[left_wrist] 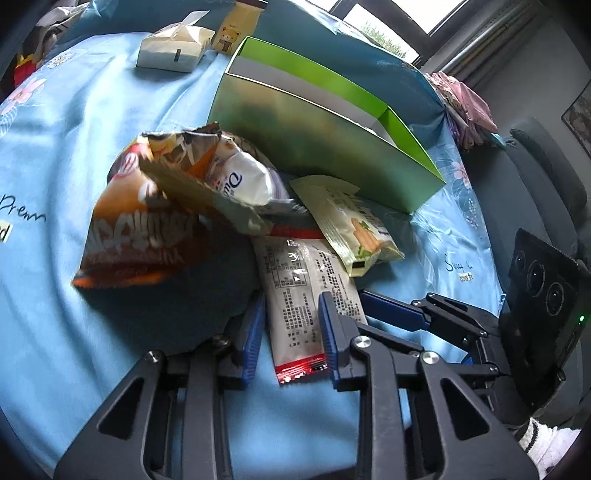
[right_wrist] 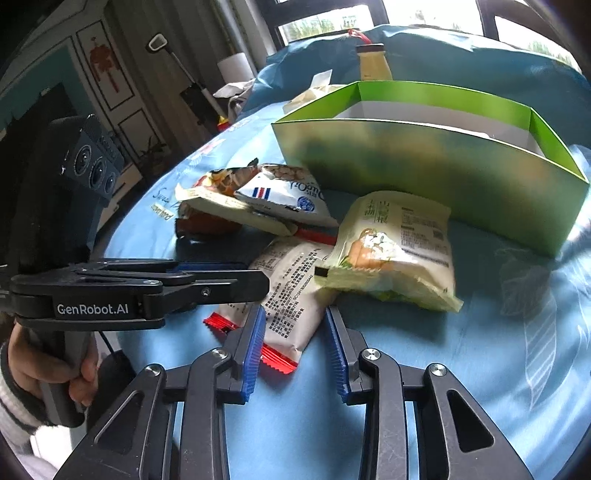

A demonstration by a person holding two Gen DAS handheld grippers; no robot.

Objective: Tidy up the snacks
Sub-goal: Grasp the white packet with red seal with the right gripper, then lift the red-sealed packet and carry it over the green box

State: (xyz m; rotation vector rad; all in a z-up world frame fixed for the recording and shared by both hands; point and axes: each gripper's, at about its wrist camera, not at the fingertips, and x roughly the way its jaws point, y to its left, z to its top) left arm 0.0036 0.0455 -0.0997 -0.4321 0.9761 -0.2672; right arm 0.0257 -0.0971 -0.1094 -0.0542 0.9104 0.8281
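Both tools working w/ jaws apart, nothing held, on the white packet (left_wrist: 306,295) lying mid-bed, in front of the green box (right_wrist: 424,162). Left tool (left_wrist: 291,325) is straddling it; right tool (right_wrist: 295,343) is too. Next, prob: close, lift into box.

Covering the whole surface: a light blue bedsheet (left_wrist: 110,122) with flower prints and some handwriting-style words. Standing upright on it, a green open box (left_wrist: 325,147), empty inside as far as visible. Lying just in front of the box, a heap of snack packets: an orange bag (left_wrist: 140,236), a white and blue packet (left_wrist: 240,181) leaning on top, a pale green packet (left_wrist: 354,225), and a white packet with red ends (left_wrist: 303,295) flat on the sheet. Sitting farther back, a tissue pack (left_wrist: 173,48) and a bottle with a bear label (left_wrist: 236,29).
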